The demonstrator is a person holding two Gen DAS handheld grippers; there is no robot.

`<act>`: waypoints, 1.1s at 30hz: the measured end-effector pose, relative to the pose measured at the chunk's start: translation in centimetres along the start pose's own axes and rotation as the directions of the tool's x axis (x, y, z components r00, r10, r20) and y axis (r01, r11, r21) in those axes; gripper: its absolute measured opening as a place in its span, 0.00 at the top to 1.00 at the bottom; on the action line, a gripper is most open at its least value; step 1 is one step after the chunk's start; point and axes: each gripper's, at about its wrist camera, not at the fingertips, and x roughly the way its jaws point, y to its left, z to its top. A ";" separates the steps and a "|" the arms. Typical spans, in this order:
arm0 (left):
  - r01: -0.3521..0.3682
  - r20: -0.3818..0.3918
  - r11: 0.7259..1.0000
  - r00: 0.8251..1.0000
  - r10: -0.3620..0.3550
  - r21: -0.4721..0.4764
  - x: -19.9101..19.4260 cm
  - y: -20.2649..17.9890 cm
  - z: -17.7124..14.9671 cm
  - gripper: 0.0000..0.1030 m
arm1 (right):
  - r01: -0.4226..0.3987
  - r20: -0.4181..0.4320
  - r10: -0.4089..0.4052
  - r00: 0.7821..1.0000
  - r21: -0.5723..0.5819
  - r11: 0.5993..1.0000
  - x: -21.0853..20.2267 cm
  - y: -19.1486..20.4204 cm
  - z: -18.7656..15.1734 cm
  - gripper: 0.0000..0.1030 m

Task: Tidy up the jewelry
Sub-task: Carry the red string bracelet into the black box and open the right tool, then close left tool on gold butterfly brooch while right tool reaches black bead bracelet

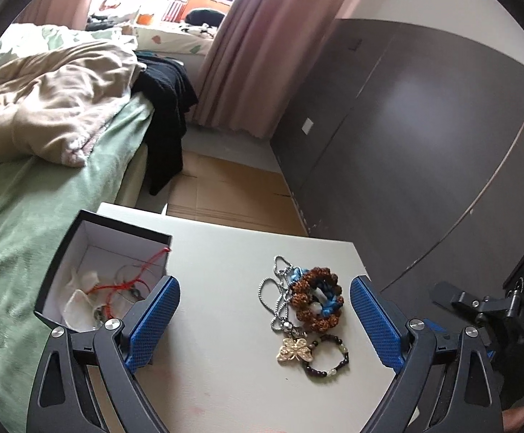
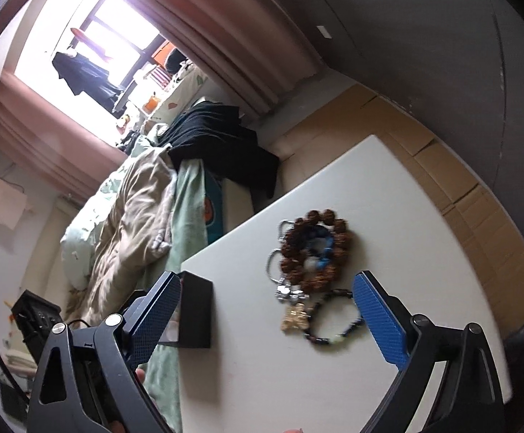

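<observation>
Brown bead bracelet (image 1: 316,299) between parted left claw (image 1: 265,321) (untouched), on table (image 1: 218,379)

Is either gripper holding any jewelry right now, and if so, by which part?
No. The left gripper and right gripper are both open and hold nothing. The jewelry pile lies on the table, untouched.

Left gripper (image 1: 265,315) jaws were spread wide, nothing between the blue pads. Right gripper (image 2: 266,319) same: wide apart, empty, tilted in its view.
</observation>
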 end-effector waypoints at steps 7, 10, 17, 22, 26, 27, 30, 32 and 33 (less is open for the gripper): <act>0.030 -0.068 0.996 0.997 -0.024 0.086 1.8 -2.5 -1.5 0.12 | 0.064 -0.020 -0.063 0.998 0.037 0.997 -0.9 -3.1 0.3 0.06; 0.034 -0.124 0.992 0.992 -0.020 0.118 3.1 -3.5 -2.3 0.22 | 0.088 -0.036 -0.087 0.996 0.052 0.995 -0.9 -4.0 0.4 0.06; 0.027 -0.186 0.984 0.983 0.007 0.178 5.3 -4.9 -4.2 0.27 | 0.125 -0.065 -0.120 0.991 0.072 0.990 -0.9 -5.4 0.4 0.06; 0.007 -0.221 0.978 0.975 0.040 0.209 7.0 -5.4 -5.3 0.27 | 0.153 -0.099 -0.145 0.984 0.070 0.986 -0.4 -6.0 0.4 0.06; -0.006 -0.257 0.975 0.964 0.064 0.221 8.6 -5.5 -6.0 0.30 | 0.184 -0.141 -0.172 0.975 0.080 0.980 0.4 -6.6 0.2 0.06; -0.013 -0.264 0.973 0.962 0.076 0.232 9.0 -5.5 -6.2 0.30 | 0.184 -0.145 -0.170 0.975 0.083 0.979 0.5 -6.8 0.2 0.06; -0.023 -0.278 0.969 0.956 0.093 0.245 9.8 -5.5 -6.7 0.31 | 0.186 -0.149 -0.173 0.974 0.078 0.979 0.5 -6.9 0.3 0.06; -0.025 -0.290 0.968 0.952 0.100 0.250 10.3 -5.4 -7.1 0.33 | 0.188 -0.151 -0.176 0.973 0.074 0.979 0.6 -6.9 0.3 0.06; -0.029 -0.292 0.967 0.951 0.105 0.254 10.5 -5.5 -7.2 0.35 | 0.190 -0.154 -0.177 0.972 0.073 0.979 0.6 -6.9 0.3 0.06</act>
